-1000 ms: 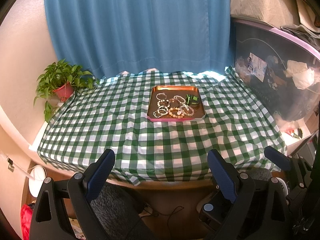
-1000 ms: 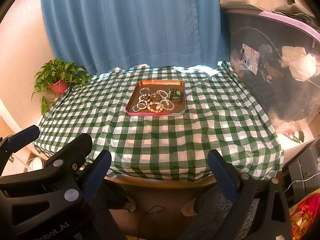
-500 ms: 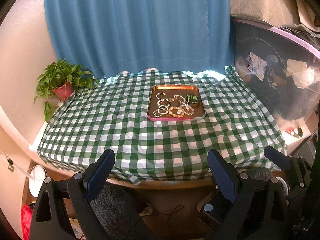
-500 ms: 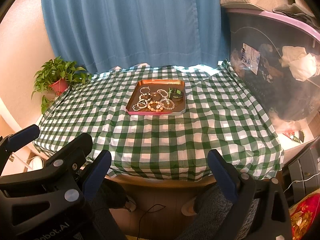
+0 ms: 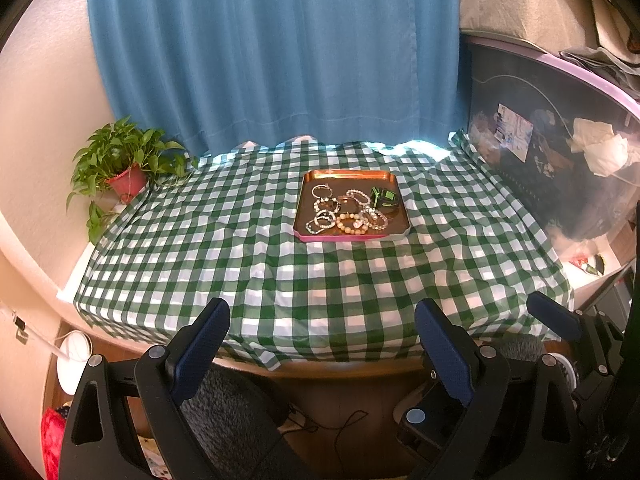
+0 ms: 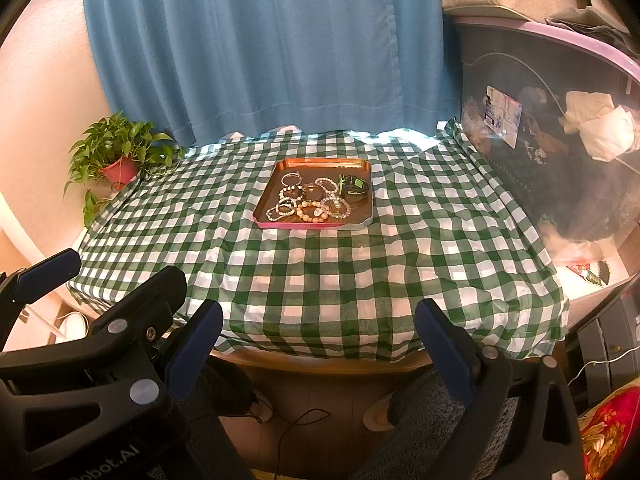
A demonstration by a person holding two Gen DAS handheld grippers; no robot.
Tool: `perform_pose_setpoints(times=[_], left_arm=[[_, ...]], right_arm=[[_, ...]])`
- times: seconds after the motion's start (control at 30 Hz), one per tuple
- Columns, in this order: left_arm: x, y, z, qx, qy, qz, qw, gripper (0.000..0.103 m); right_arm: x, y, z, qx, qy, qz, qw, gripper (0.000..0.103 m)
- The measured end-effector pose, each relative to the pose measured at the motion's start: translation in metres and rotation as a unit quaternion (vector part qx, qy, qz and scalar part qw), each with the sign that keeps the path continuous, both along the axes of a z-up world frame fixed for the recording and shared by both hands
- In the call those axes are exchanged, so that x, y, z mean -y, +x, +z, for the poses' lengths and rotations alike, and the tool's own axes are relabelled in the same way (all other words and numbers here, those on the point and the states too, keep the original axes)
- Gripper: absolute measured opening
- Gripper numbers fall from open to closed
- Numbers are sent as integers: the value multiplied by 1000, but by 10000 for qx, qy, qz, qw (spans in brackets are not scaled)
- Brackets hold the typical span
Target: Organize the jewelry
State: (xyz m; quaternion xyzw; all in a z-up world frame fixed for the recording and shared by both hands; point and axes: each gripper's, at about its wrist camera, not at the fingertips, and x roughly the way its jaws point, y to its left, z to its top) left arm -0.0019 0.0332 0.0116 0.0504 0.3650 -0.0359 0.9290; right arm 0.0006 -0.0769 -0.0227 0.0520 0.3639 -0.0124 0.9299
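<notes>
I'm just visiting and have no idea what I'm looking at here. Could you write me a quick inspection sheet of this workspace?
Surface: table under a green checked tablecloth, wrinkled, hanging over the near edge.
Job's things: copper tray towards the back of the table, holding a heap of beaded bracelets and a small black-and-green item, too small to identify.
Clutter: nothing seen on the cloth besides the tray.
Grippers: left gripper and right gripper both open, empty, short of the table's near edge.
Cables: thin dark cable on the floor under the table.
Surroundings: blue curtain behind, potted plant at left, clear storage bin at right.
</notes>
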Motion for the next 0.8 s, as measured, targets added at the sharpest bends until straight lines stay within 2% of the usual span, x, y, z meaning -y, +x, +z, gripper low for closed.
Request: perform_pose_setpoints(times=[0.8], left_arm=[[-1, -2, -2, 68, 125, 33, 9999, 97]], right_arm=[[-2, -1, -2, -14, 27, 28, 10000, 96]])
